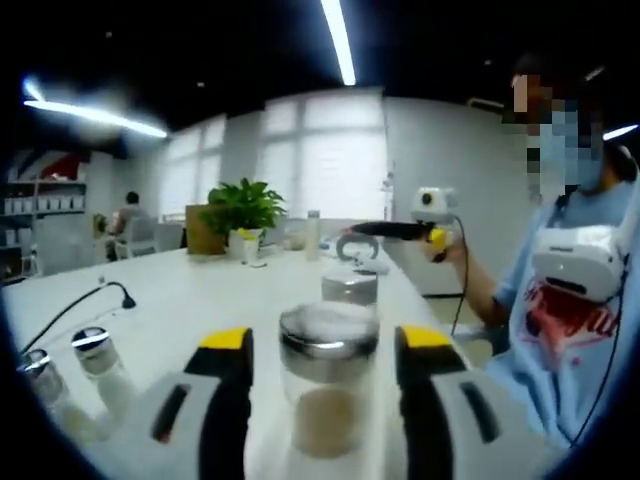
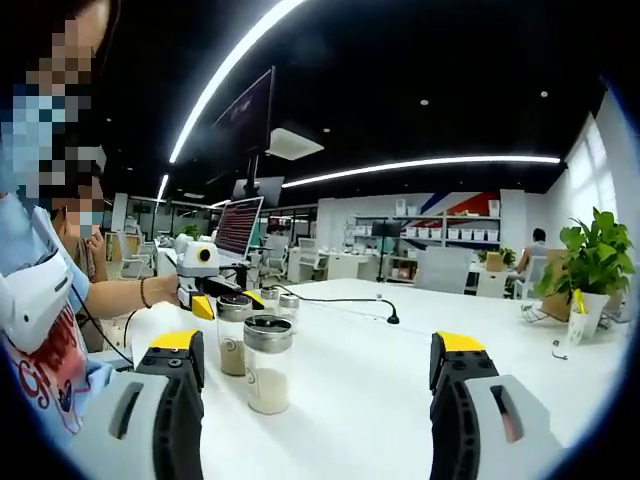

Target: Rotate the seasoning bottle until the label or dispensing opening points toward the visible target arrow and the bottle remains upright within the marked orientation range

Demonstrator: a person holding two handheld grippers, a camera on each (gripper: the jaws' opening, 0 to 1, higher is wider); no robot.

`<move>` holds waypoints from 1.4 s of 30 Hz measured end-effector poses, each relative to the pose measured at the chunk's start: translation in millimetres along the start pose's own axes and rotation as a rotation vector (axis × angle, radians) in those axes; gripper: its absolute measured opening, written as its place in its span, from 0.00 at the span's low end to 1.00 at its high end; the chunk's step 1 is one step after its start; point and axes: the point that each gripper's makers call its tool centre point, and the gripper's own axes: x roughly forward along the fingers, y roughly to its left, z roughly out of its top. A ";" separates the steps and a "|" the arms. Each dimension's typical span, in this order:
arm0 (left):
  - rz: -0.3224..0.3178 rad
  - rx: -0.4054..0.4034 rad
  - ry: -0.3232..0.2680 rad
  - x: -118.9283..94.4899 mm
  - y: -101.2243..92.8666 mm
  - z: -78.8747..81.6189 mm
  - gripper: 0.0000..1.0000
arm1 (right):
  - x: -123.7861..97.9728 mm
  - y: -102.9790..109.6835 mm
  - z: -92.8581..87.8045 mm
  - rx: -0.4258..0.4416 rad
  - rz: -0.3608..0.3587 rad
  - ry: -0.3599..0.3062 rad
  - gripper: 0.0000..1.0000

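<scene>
On the white bench (image 1: 190, 300), the seasoning bottle (image 1: 327, 380) stands upright between the jaws of the left tongs (image 1: 325, 400), which are spread to either side of it; whether the pads touch the glass cannot be told. From the right gripper view the same left tongs (image 2: 228, 305) reach in at the bottle group, where the front bottle (image 2: 267, 364) and a second bottle (image 2: 233, 335) stand close together, with smaller ones behind. The right tongs (image 2: 315, 400) stand wide open and empty, apart from the bottles. No target arrow or orientation mark can be made out on the bench. Judgement: the bottle is a clear glass jar with a metal cap, partly filled with pale powder, so rigid, fairly light, smooth and liable to slip or tip if squeezed off-centre; the straight body below the cap is the best place to hold, with a level turn. Two small shakers (image 1: 95, 365) stand to one side and a cable (image 1: 80, 305) lies beyond them, while the neighbouring bottle leaves little clearance behind. The bench is otherwise open toward the potted plant (image 1: 242, 215).
</scene>
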 end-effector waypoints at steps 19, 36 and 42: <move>0.428 -0.030 -0.076 -9.1 11.4 0.4 0.67 | -1.8 4.1 -2.2 -0.033 -0.013 0.037 0.96; 0.654 0.018 -0.108 -8.9 8.3 16.0 0.57 | -5.7 -1.3 -5.3 -0.046 -0.035 0.060 0.96; 0.688 -0.008 -0.096 -7.3 6.7 11.9 0.53 | -7.0 -2.2 -6.0 -0.046 -0.036 0.064 0.96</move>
